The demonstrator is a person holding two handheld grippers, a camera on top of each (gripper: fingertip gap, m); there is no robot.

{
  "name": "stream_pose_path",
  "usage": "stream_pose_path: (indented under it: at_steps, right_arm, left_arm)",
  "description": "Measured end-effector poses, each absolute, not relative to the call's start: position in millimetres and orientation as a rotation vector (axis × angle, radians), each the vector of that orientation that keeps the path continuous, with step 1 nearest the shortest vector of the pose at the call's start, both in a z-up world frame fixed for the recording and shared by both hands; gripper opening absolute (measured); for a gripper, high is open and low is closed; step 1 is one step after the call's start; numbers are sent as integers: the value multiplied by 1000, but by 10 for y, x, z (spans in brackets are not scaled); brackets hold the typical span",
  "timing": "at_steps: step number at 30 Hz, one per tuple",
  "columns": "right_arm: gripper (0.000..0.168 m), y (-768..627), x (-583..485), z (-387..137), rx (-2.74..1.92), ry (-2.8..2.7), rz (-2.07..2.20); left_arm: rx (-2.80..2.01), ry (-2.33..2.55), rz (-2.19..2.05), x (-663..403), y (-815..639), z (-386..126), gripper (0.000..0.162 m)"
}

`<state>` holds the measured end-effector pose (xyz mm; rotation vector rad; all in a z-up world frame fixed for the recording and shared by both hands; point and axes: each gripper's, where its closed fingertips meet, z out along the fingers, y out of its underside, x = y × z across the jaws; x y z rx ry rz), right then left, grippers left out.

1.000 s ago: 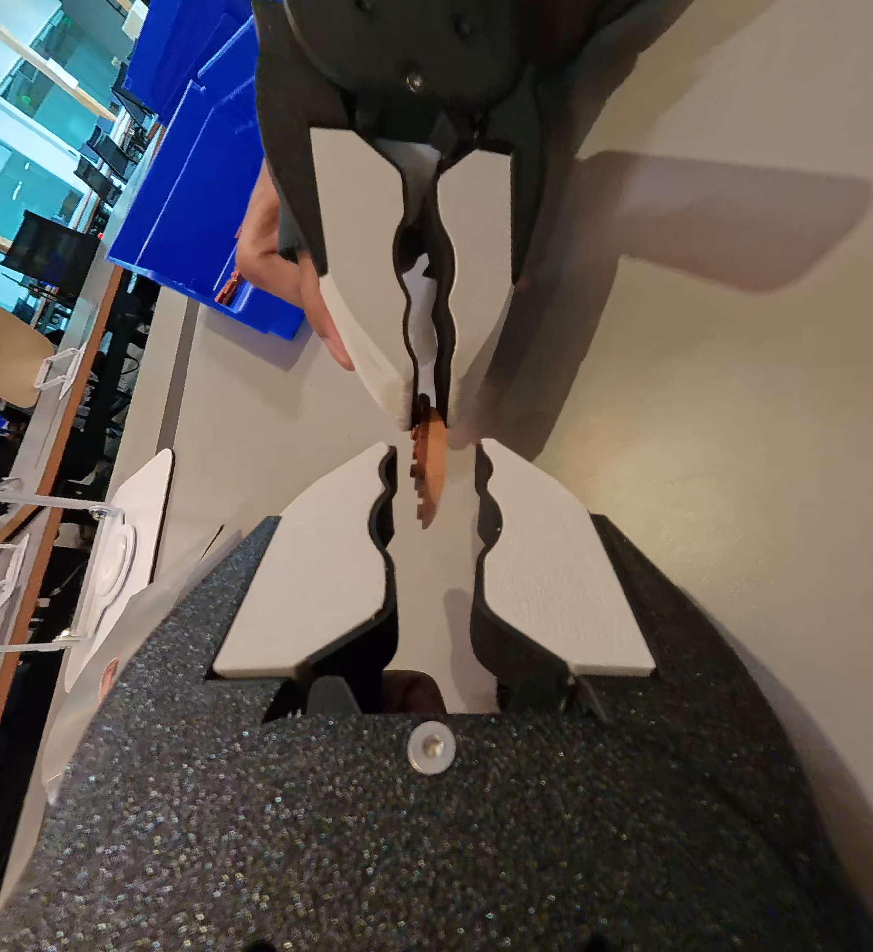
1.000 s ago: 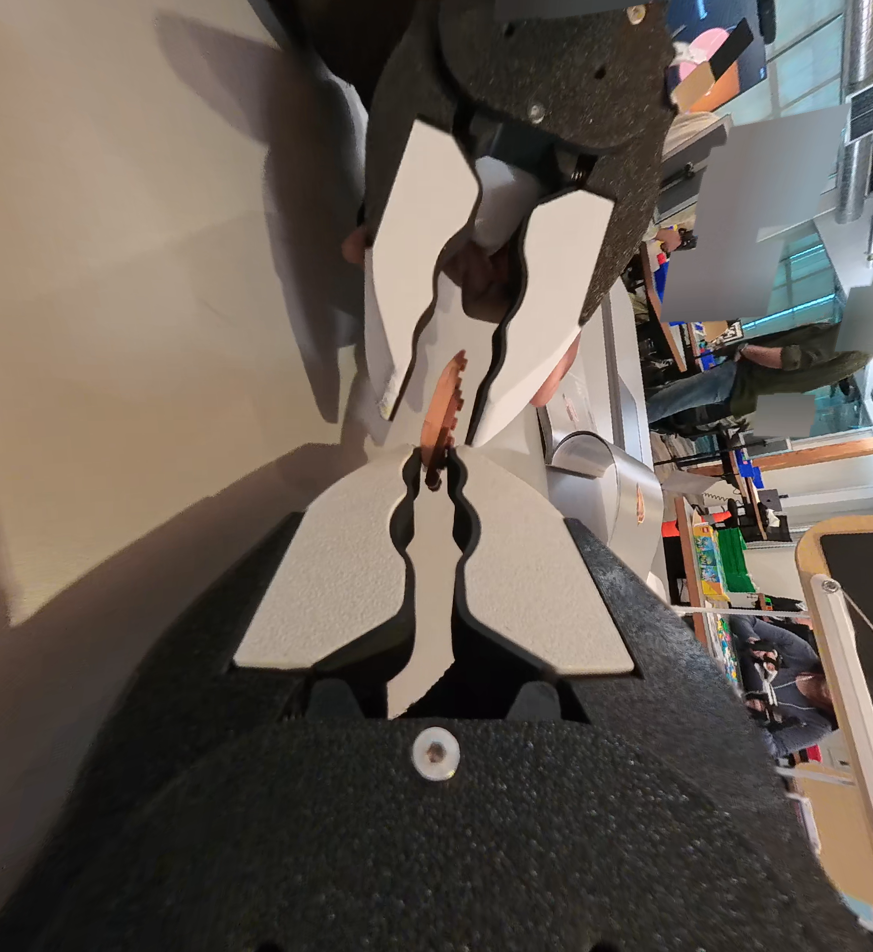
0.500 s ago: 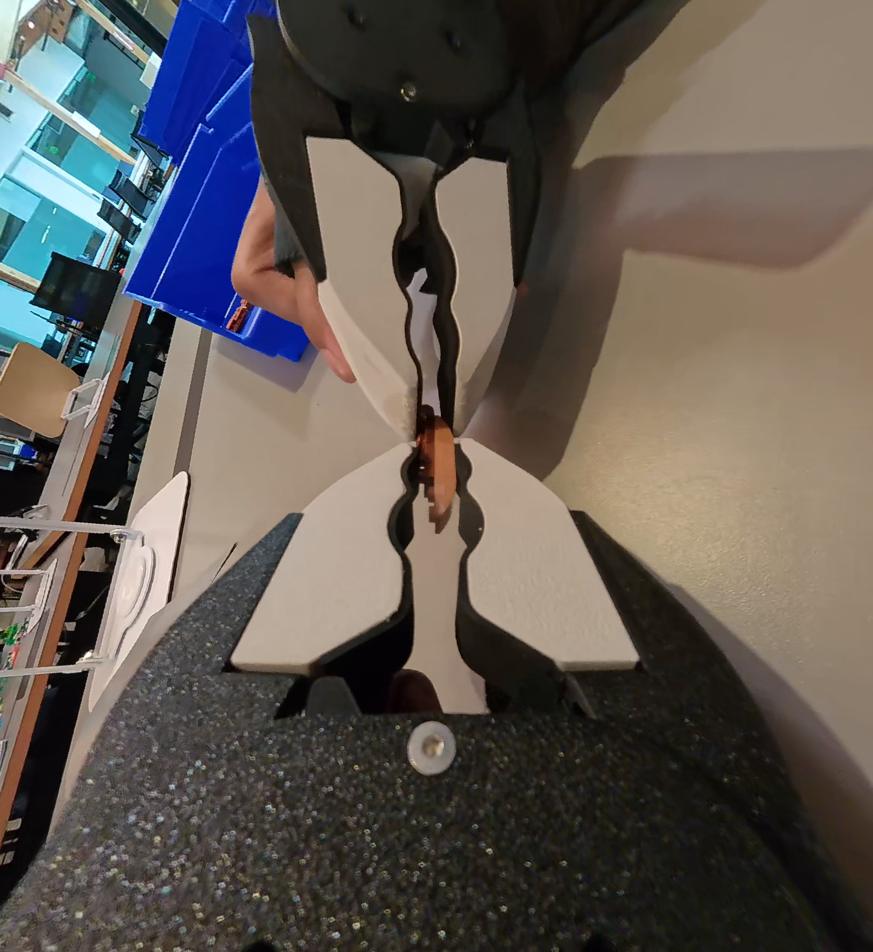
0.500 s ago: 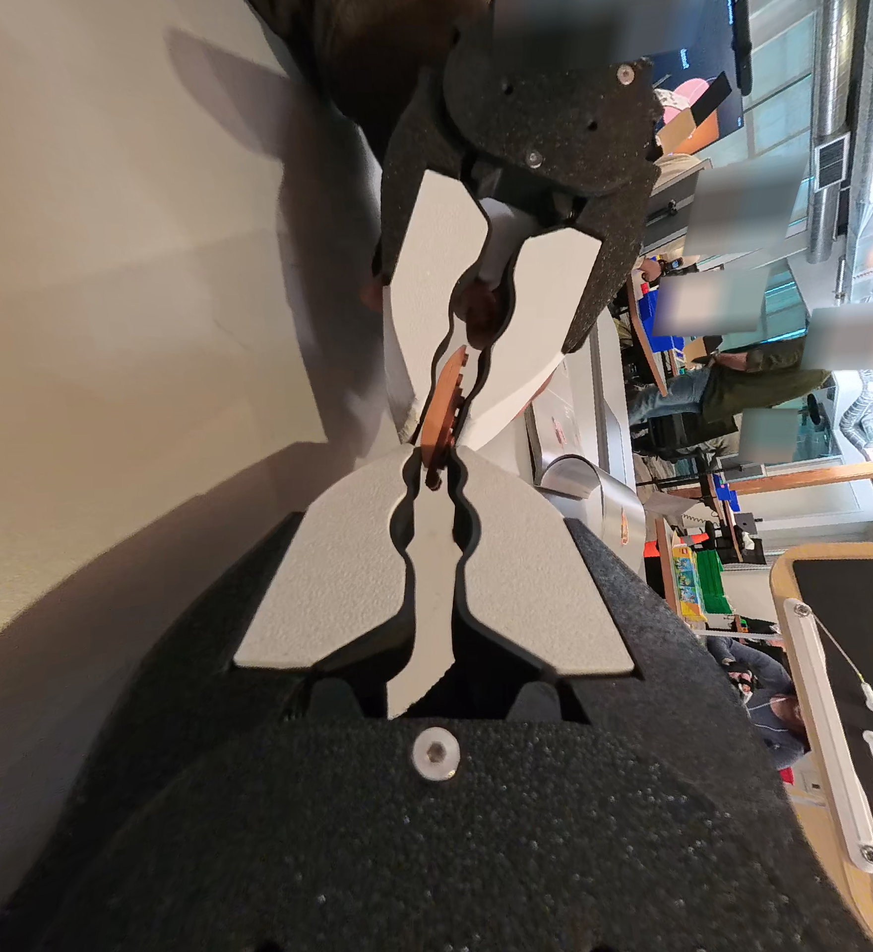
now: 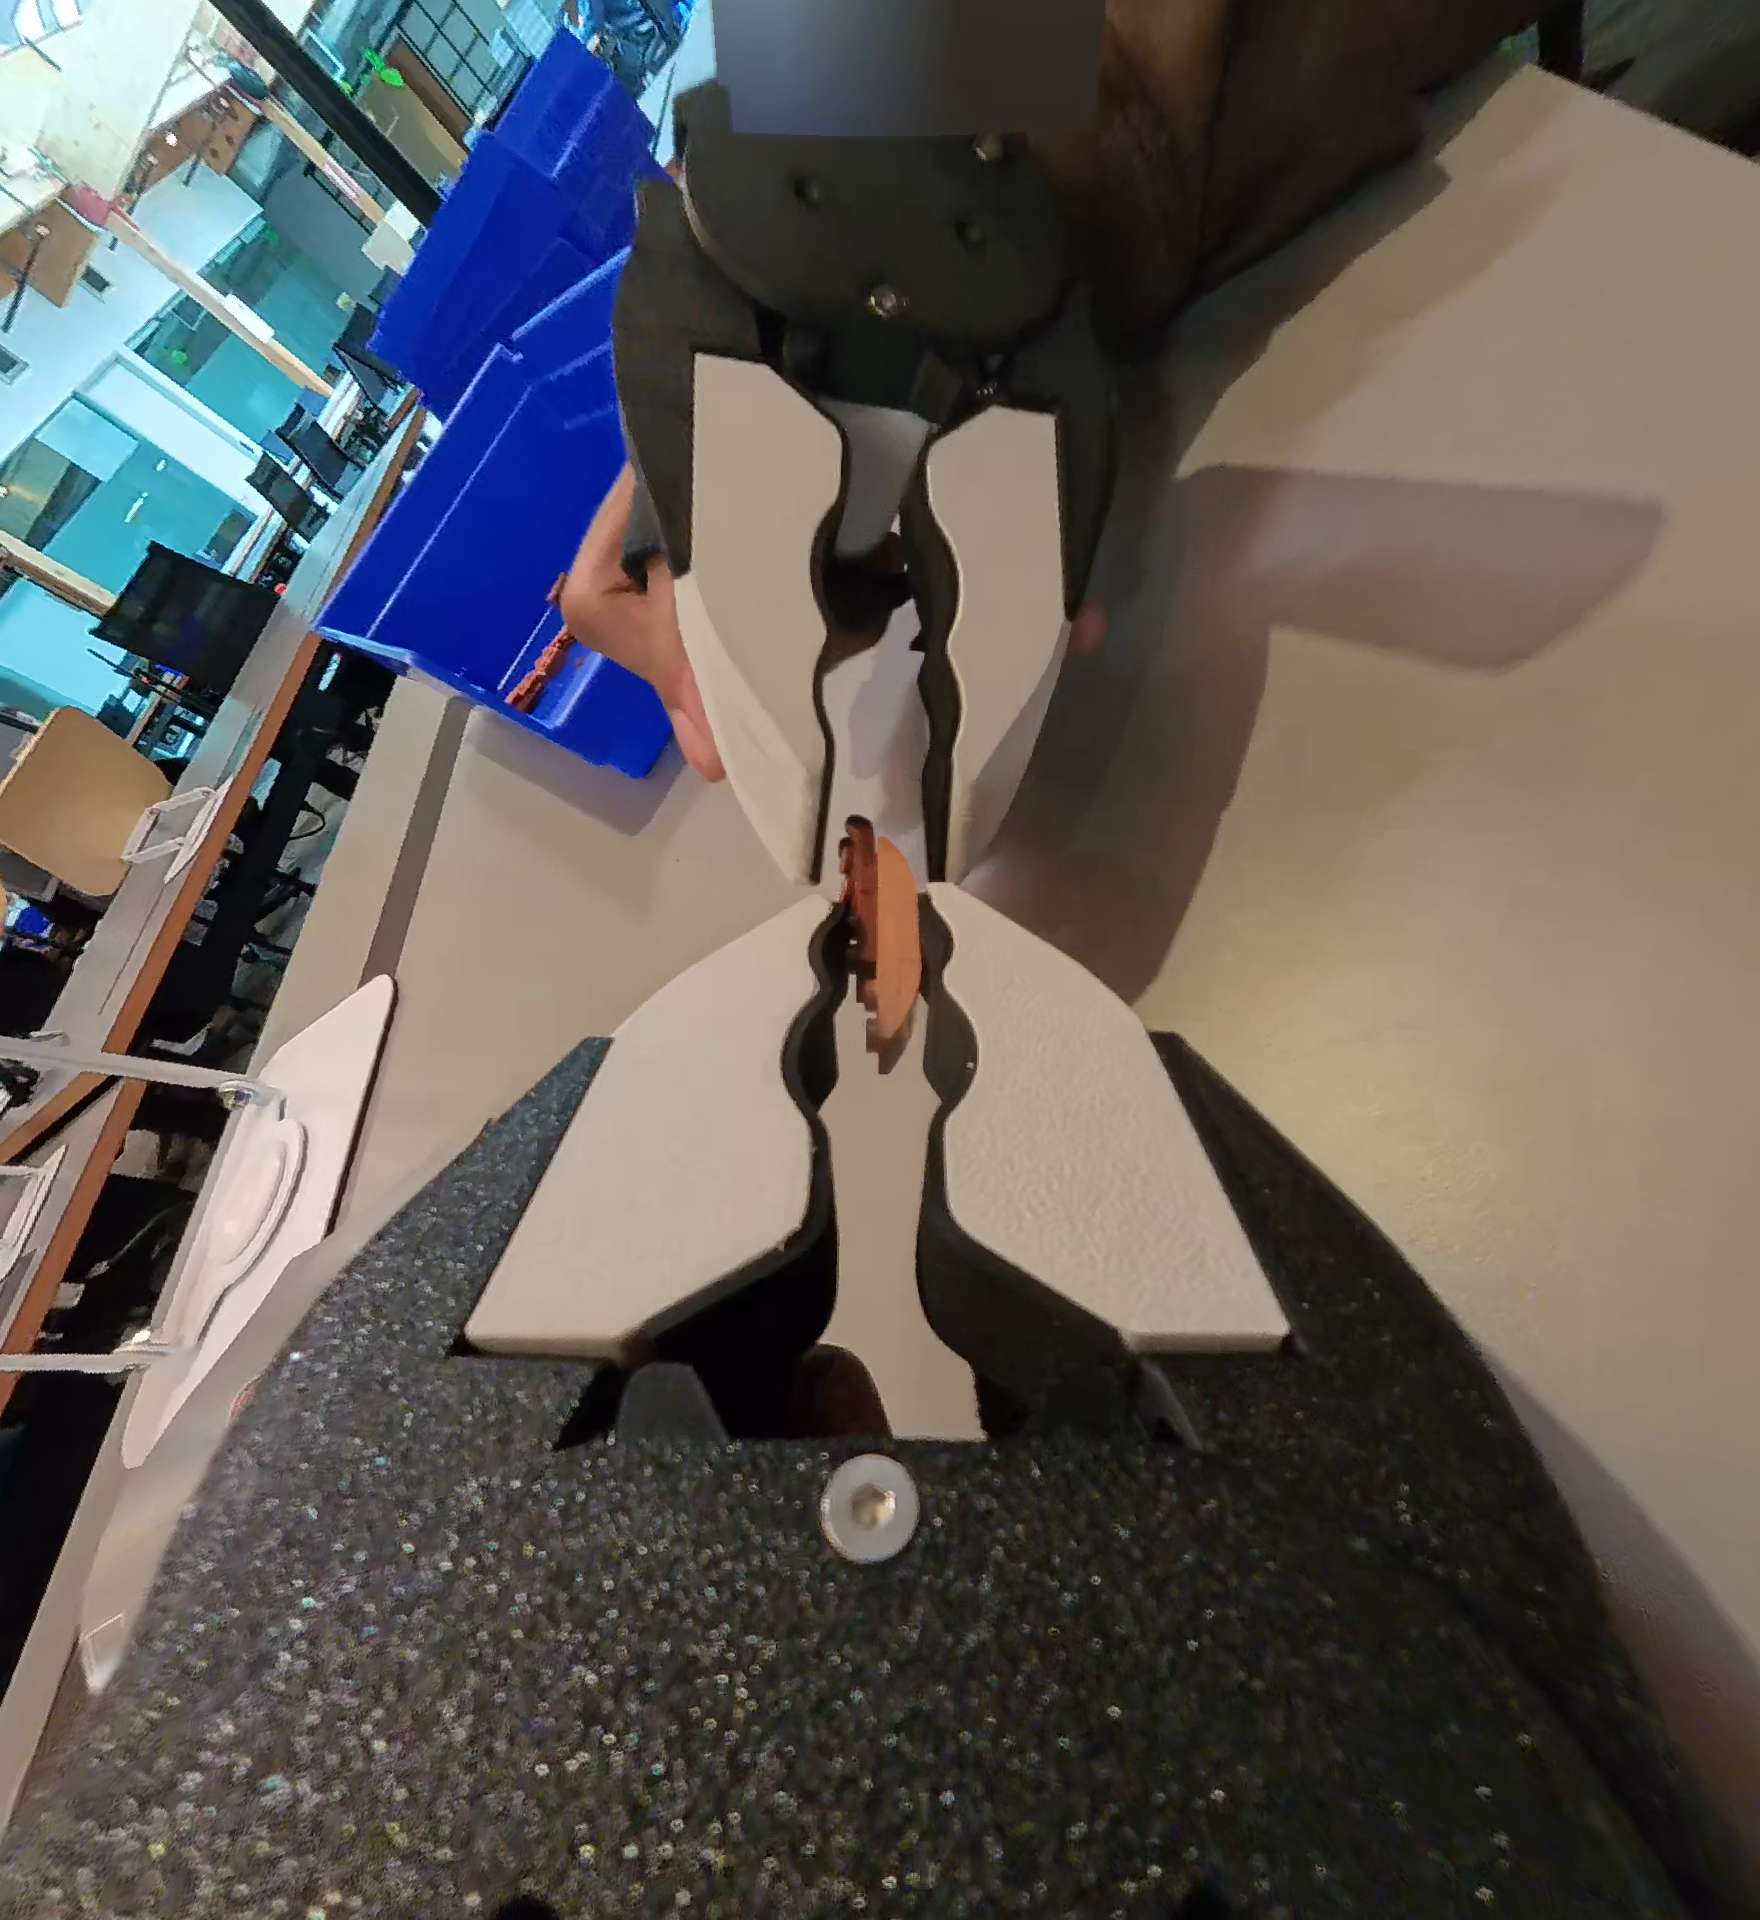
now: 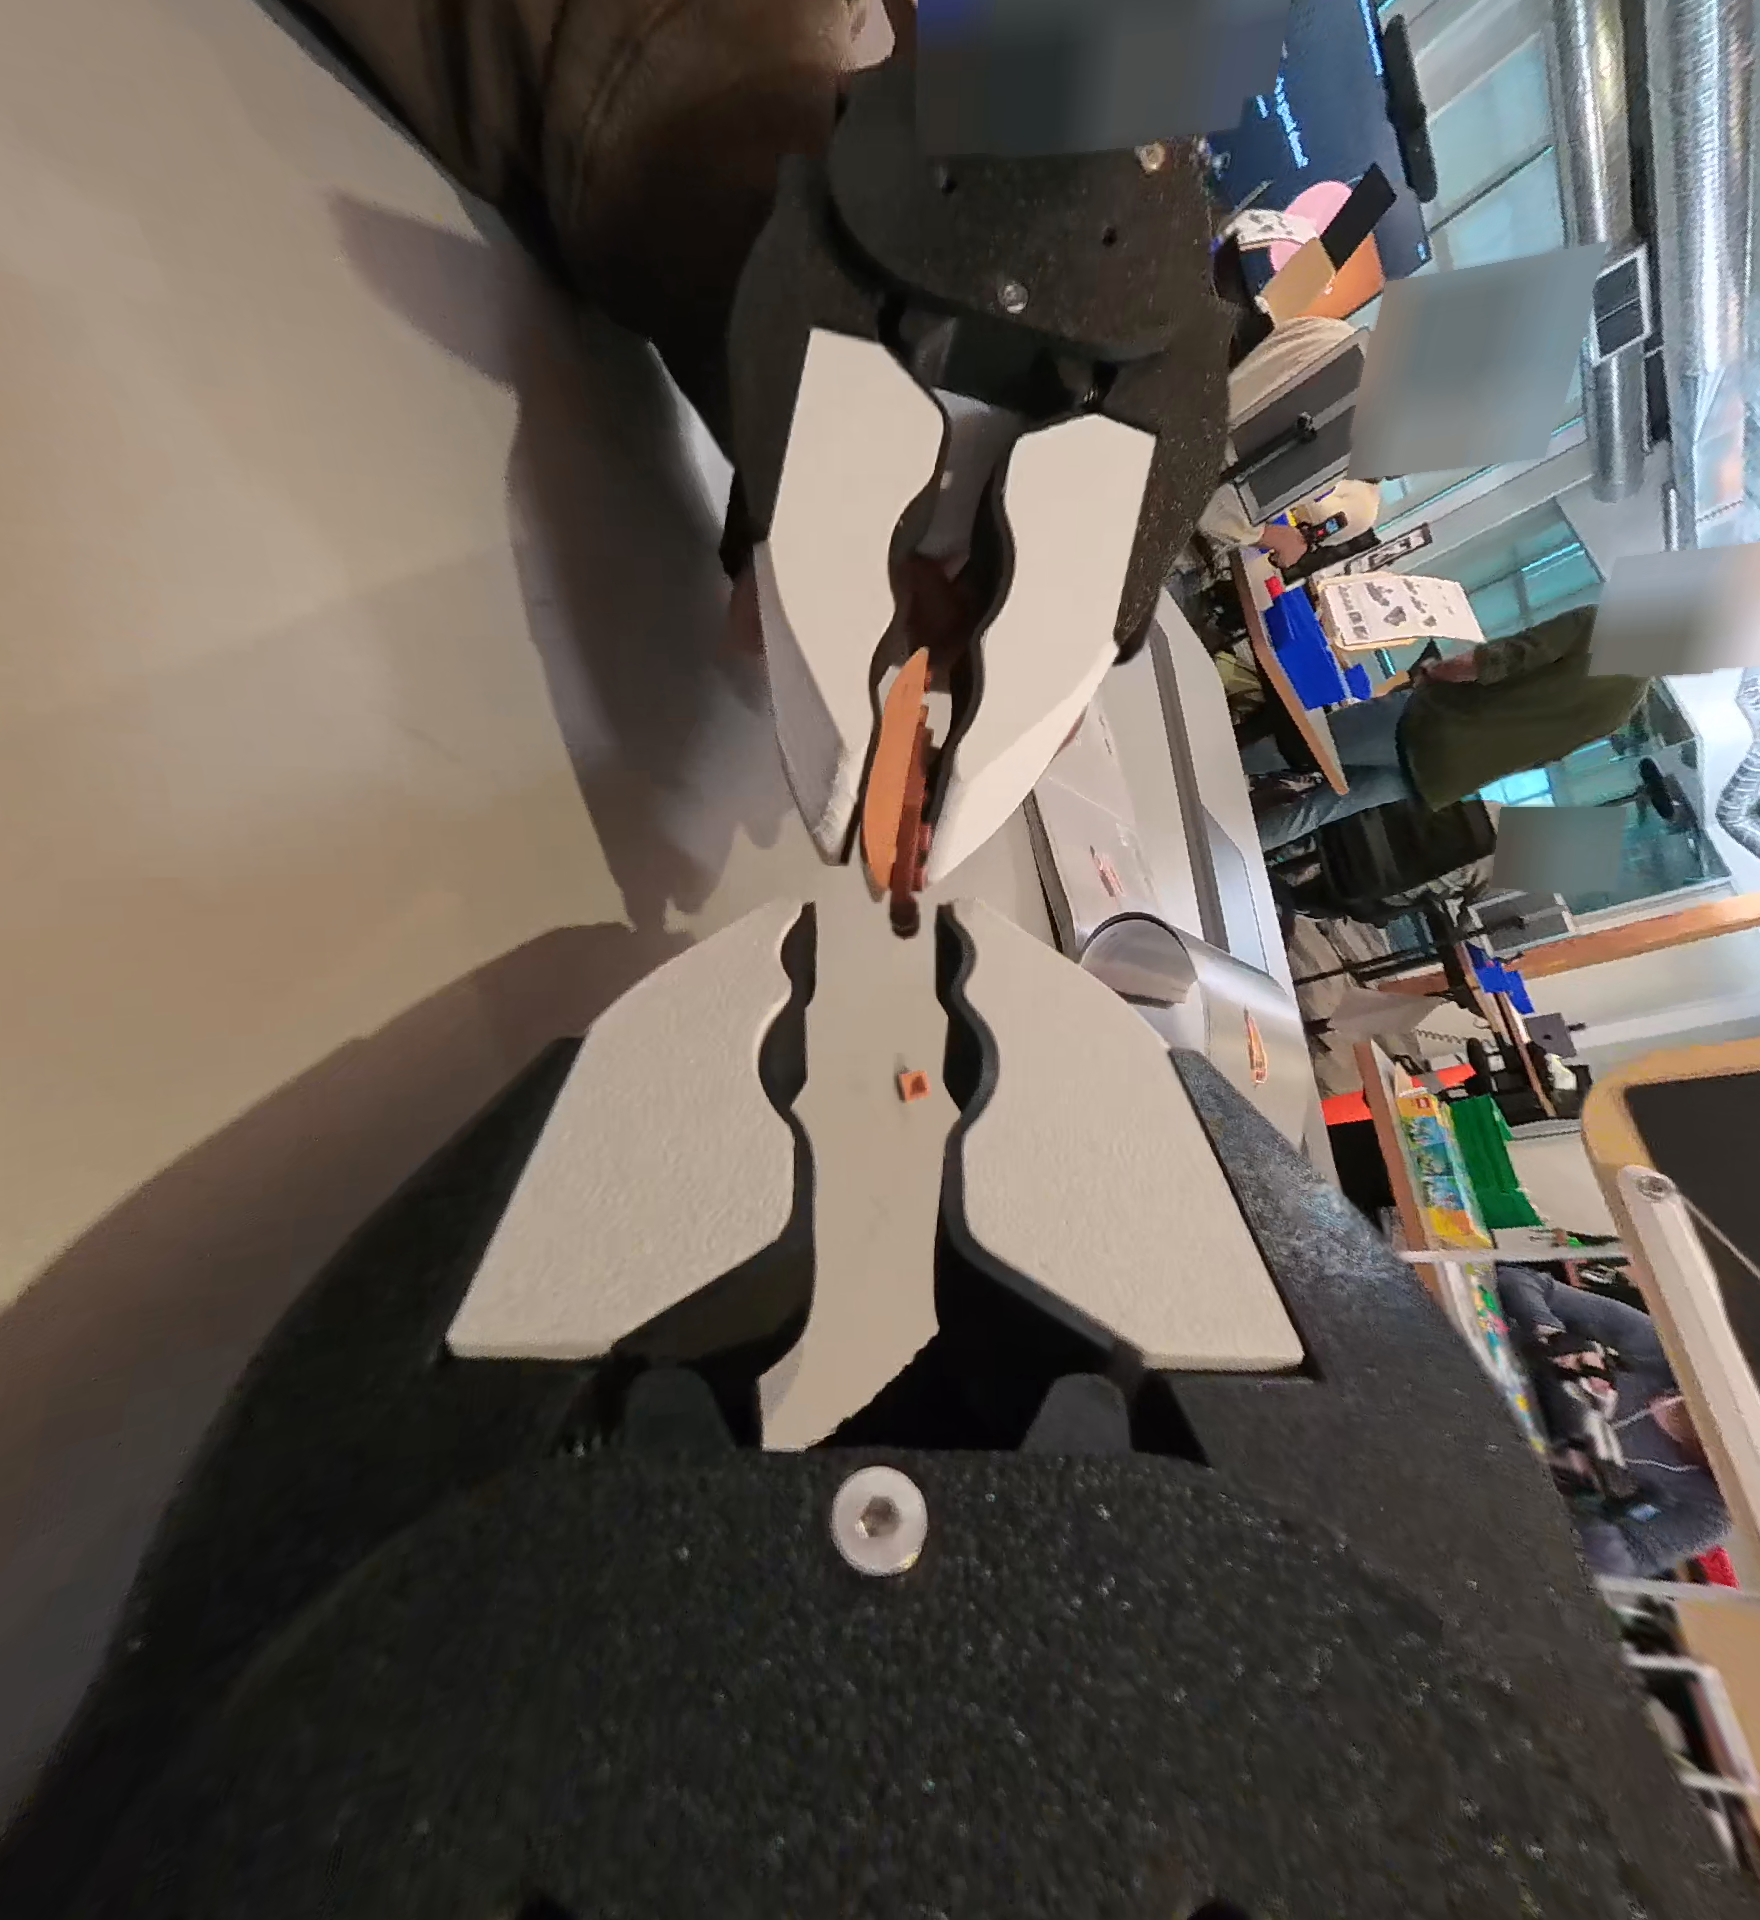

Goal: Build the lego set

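Observation:
A flat brown lego piece with a toothed edge is held edge-on above the beige table. My left gripper is shut on it, its white fingers pinching the piece's near half. My right gripper faces it tip to tip and is open, with a gap on each side of the piece's far end. In the right wrist view the right gripper is open and empty, and the left gripper holds the piece just beyond it. A tiny orange brick lies on the table below.
Blue bins stand at the table's far left, with brown pieces in the nearest one. A hand holds the right gripper. A white board on a clear stand is at the left edge. A silver cylinder stands beyond the table's end. Less than 4 cm separates the two grippers' tips.
The left gripper closed on the brown piece while the right still held it. The right gripper has now opened, let go of it and drawn back slightly.

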<state>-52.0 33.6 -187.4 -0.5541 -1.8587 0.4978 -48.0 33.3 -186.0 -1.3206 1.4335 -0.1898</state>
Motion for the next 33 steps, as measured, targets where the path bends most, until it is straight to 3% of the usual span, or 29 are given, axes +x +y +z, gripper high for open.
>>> stream_pose_path:
  at_steps: [9,29,33]
  right_arm:
    - [9,316,-535,-1782,-607,-1821,579]
    - [7,420,-540,-1840,-642,-1839,514]
    - [7,458,-544,-1858,-609,-1840,431]
  left_arm:
    - [-1301,1391,-266,-430,306,-1784,12]
    - [-1280,1416,-69,-443,404,-1817,13]
    - [-1289,1381,-22,-473,465,-1807,23]
